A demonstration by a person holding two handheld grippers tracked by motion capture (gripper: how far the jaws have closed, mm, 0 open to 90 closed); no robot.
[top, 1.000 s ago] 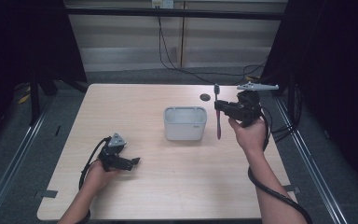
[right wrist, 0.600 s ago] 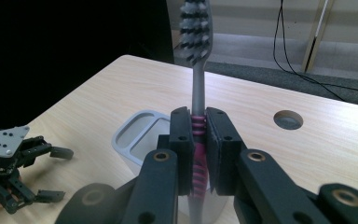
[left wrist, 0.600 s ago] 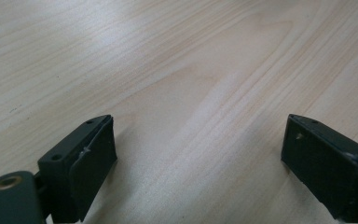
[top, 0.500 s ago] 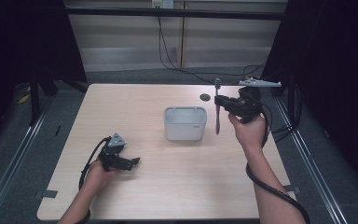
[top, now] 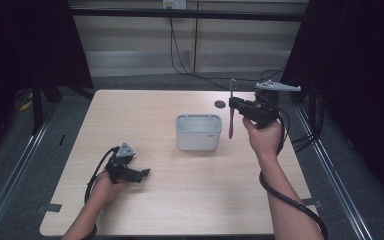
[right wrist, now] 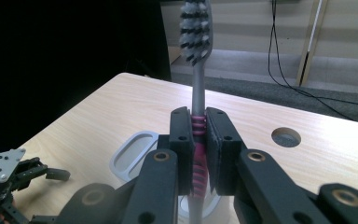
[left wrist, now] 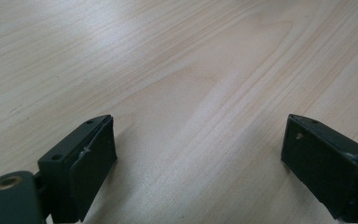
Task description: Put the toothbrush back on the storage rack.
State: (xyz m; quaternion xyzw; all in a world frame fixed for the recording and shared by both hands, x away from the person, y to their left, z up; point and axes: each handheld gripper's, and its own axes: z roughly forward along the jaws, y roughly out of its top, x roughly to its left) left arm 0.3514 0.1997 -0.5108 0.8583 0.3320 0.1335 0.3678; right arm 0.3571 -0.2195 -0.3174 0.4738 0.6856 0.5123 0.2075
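A toothbrush (top: 231,112) with a grey neck, dark bristles and a pink grip stands upright, head up, in my right gripper (top: 236,106), which is shut on its grip. It hangs just right of a white oval holder (top: 198,132) at the table's middle. In the right gripper view the toothbrush (right wrist: 196,74) rises between the closed jaws, with the white holder (right wrist: 137,151) below. My left gripper (top: 142,173) rests low on the table at the front left. Its jaws stand wide apart over bare wood, and the gripper (left wrist: 198,158) holds nothing.
A round cable hole (top: 220,104) is set in the wooden table (top: 145,115) behind the holder. Metal rails run along both sides of the table. Cables hang on the wall behind. The left gripper (right wrist: 16,179) appears far off in the right gripper view.
My right gripper has lifted the toothbrush a little higher and nudged it slightly toward the far side beside the holder. The left gripper has stayed put.
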